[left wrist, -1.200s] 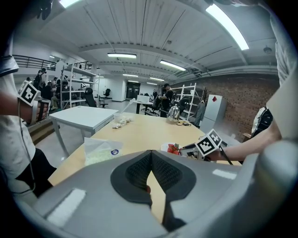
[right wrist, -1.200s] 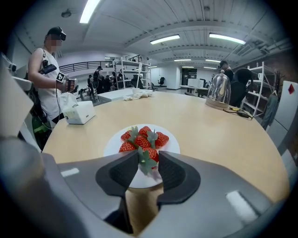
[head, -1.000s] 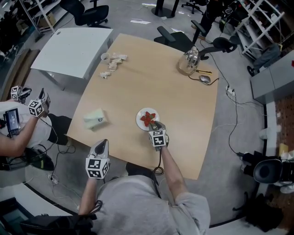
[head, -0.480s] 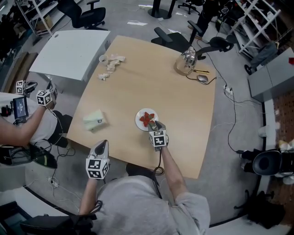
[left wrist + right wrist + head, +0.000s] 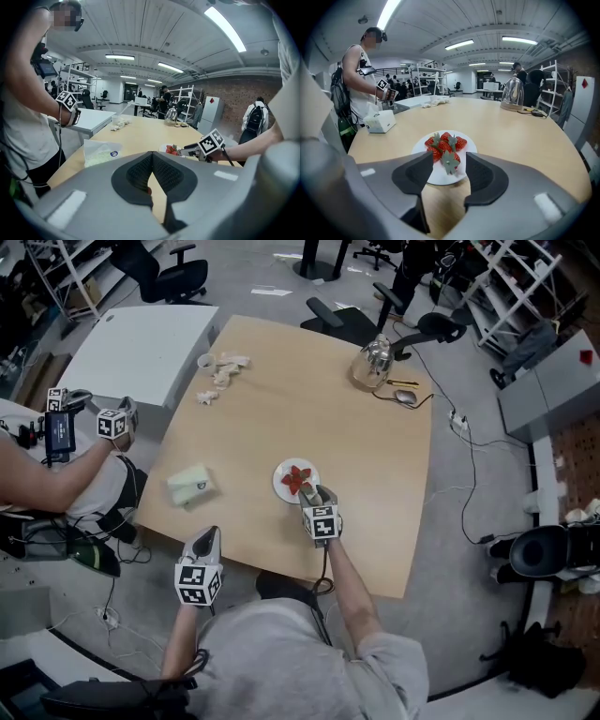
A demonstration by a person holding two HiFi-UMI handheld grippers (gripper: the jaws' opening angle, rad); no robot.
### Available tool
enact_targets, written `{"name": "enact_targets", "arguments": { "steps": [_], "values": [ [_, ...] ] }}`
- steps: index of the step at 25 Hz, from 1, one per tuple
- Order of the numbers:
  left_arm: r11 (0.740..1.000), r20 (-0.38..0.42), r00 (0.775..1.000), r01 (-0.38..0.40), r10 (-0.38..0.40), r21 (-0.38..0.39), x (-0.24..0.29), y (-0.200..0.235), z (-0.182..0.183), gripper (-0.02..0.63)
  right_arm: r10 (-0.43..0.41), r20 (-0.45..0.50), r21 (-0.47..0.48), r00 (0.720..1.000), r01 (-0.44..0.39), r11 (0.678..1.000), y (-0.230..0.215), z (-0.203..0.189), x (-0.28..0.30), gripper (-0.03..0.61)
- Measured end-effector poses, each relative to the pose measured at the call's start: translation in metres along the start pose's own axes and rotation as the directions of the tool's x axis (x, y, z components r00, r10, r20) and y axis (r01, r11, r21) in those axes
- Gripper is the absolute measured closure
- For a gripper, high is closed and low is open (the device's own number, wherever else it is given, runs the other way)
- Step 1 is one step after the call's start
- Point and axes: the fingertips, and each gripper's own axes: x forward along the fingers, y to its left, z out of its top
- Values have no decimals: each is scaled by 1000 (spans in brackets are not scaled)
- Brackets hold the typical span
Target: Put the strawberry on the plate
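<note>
On plate [image 5: 440, 178], strawberry [image 5: 451, 161] between just-opened right gripper [image 5: 448, 165] jaws, calyx toward gripper.

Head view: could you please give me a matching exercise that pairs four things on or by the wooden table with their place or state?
Things:
1. strawberries
2. kettle
3. tissue pack
4. left claw

Places or states:
A. at the far right corner of the table
B. shut, at the near edge
C. on the white plate
D. near the left edge

Pairs: 1-C; 2-A; 3-D; 4-B
</note>
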Motion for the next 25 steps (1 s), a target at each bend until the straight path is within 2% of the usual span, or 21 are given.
{"name": "enact_targets", "arguments": {
  "steps": [5,16,21,25],
  "values": [
    [1000,8,1000,20,-20,11,-10,-5,-1,595,-17,30,9,999,17,1000,5,4,-22,395],
    [996,37,996,78,-80,35,-35,-15,-11,595,-80,138,14,987,79,997,25,6,-83,551],
    [994,70,991,111,-112,19,-45,-21,-10,595,-132,205,72,970,120,990,29,12,-123,571],
    [989,94,985,143,-146,33,-49,-31,-5,595,-177,258,82,950,161,984,31,16,-156,571]
  ]
}}
